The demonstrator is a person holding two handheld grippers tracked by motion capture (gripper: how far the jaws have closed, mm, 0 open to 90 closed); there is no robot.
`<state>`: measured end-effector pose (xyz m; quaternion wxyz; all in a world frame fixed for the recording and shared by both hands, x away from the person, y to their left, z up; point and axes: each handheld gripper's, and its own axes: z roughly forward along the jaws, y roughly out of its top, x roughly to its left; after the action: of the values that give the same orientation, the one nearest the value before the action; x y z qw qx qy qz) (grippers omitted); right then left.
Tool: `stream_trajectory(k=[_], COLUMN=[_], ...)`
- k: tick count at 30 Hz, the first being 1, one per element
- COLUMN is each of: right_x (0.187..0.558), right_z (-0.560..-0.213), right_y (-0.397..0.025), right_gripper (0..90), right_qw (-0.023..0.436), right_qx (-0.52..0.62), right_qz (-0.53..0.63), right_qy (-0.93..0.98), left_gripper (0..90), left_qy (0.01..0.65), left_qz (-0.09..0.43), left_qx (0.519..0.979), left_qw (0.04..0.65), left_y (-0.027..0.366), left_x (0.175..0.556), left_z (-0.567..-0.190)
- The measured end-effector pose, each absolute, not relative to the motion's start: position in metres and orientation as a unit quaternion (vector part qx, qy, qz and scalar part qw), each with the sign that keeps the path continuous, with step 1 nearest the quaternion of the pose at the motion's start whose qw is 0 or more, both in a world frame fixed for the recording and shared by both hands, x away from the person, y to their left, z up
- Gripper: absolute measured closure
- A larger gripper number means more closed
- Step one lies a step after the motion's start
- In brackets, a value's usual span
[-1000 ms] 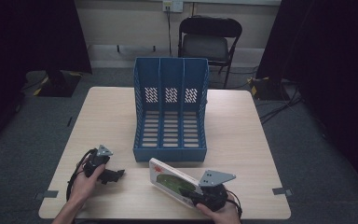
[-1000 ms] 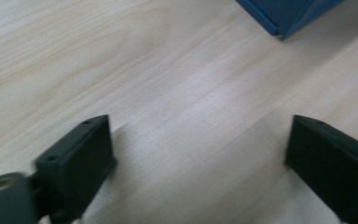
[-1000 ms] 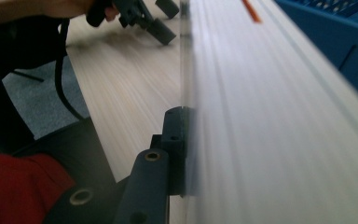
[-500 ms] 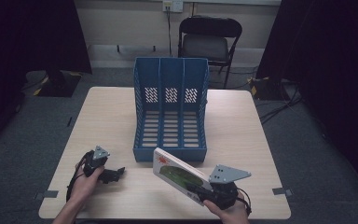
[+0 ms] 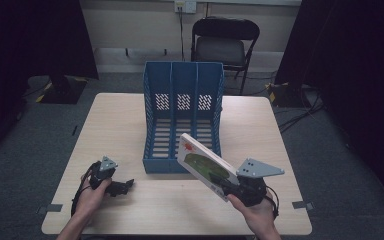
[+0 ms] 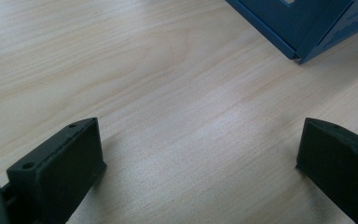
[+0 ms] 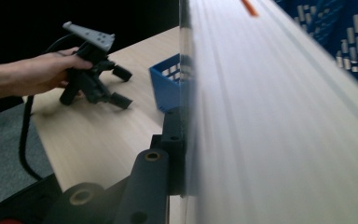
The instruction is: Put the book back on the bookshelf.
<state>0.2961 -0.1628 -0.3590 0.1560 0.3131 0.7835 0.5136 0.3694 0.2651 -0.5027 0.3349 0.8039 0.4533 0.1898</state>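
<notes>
Right gripper (image 5: 228, 187) raised book (image 5: 203, 165) off table, tilted steeper, nearer blue file rack (image 5: 182, 120).

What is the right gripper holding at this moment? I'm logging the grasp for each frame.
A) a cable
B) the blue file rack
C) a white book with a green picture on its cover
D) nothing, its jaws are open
C: the right gripper is shut on the white book, raised and tilted in front of the blue file rack.
</notes>
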Motion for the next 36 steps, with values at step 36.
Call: stream_trajectory(k=[36], right_x=[0.371], right_z=[-0.357], right_y=[-0.170], right_gripper=[76.5], right_qw=[0.259], right_qx=[0.451], right_qz=[0.473], right_qy=[0.712], left_gripper=[0.0], left_qy=[0.455], left_qz=[0.189], left_qx=[0.803], left_qw=[0.337], left_y=[0.265], left_x=[0.369], left_z=[-0.503])
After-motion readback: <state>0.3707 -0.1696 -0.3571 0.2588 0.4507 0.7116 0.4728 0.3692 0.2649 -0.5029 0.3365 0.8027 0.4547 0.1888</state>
